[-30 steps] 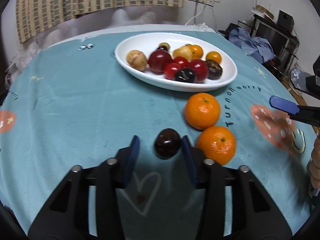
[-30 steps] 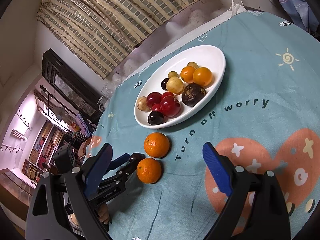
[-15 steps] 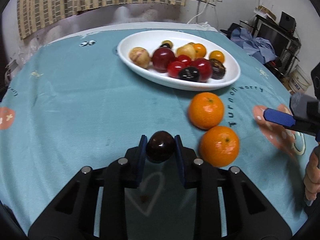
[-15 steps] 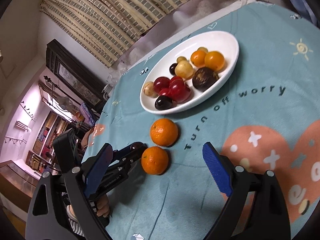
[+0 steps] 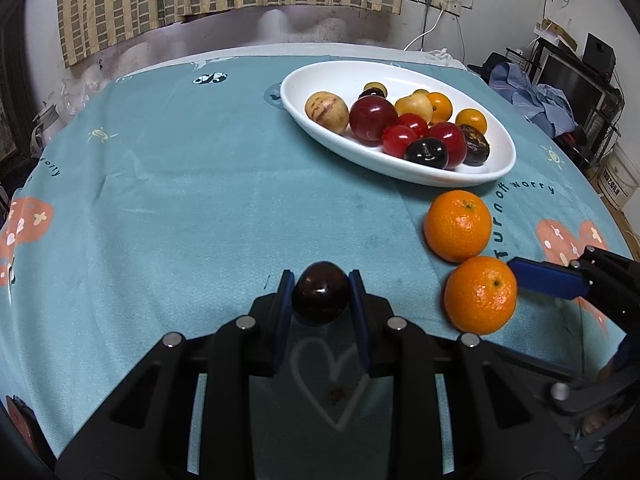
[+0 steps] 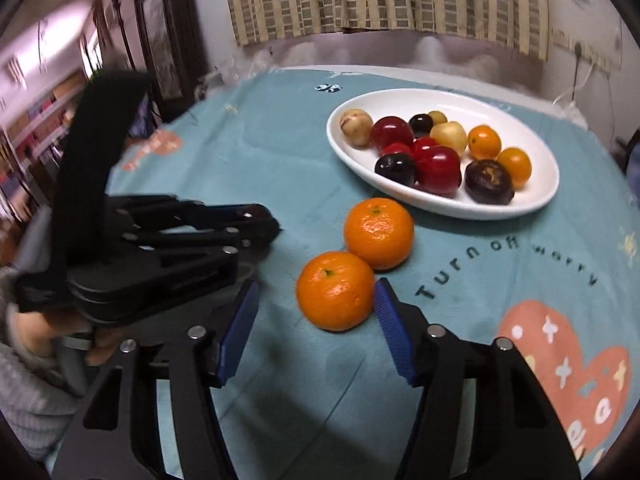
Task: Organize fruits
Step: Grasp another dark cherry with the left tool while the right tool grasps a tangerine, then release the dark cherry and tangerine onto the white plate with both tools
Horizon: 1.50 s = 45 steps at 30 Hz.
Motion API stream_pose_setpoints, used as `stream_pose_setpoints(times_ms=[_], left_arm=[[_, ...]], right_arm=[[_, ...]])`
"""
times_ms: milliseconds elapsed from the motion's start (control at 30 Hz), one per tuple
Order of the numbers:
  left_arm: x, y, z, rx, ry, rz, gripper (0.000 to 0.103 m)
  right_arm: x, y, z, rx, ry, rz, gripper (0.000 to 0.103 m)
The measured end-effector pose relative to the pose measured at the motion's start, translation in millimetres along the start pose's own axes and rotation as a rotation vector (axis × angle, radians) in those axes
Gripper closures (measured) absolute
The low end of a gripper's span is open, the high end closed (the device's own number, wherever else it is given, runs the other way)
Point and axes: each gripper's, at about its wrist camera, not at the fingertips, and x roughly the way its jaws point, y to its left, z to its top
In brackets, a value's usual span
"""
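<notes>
My left gripper [image 5: 320, 298] is shut on a dark plum [image 5: 320, 298] and holds it just over the teal tablecloth. Two oranges lie on the cloth to its right, a near one [image 5: 480, 295] and a far one [image 5: 457, 225]. My right gripper [image 6: 316, 320] is open, its blue fingers on either side of the near orange [image 6: 335, 290]; the right finger is close to or touching it. The far orange [image 6: 378, 233] sits behind it. A white oval plate [image 5: 496, 168] with several red, dark and yellow fruits stands beyond; it also shows in the right wrist view [image 6: 548, 196].
The round table is covered by a teal printed cloth [image 5: 180, 184]. The left gripper body [image 6: 160, 248] fills the left of the right wrist view. Striped curtains hang behind the table; clutter and shelves stand at the right.
My left gripper closed on the dark plum and lifted it slightly. My right gripper swung down and in, and now straddles the near orange.
</notes>
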Motion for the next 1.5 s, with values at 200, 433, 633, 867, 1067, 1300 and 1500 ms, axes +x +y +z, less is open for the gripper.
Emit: stream_pose_setpoints(times_ms=[200, 433, 633, 867, 1067, 1300, 1500], left_arm=[[1.5, -2.3, -1.0, 0.012, 0.004, 0.002, 0.075], [-5.2, -18.7, -10.6, 0.054, 0.004, -0.038, 0.075], [-26.4, -11.6, -4.6, -0.003, -0.073, -0.055, 0.075], [-51.5, -15.3, 70.8, 0.005, -0.171, -0.061, 0.075], [-11.2, -28.3, 136.4, 0.021, -0.167, -0.038, 0.075], [65.6, -16.5, 159.4, -0.029, -0.071, -0.022, 0.069], [51.9, -6.2, 154.5, -0.054, -0.127, -0.014, 0.032]], right_arm=[[3.5, -22.1, -1.3, 0.098, 0.011, 0.064, 0.06], [-18.5, -33.1, -3.9, 0.159, -0.026, 0.122, 0.06], [-60.0, -49.7, 9.7, 0.208, -0.157, 0.118, 0.06], [-111.2, -98.6, 60.4, 0.229, -0.293, 0.035, 0.06], [-58.3, -146.4, 92.7, 0.312, -0.224, 0.036, 0.06], [14.8, -149.2, 103.6, 0.312, -0.125, 0.056, 0.059], [-3.2, -152.3, 104.9, 0.385, -0.164, 0.032, 0.04]])
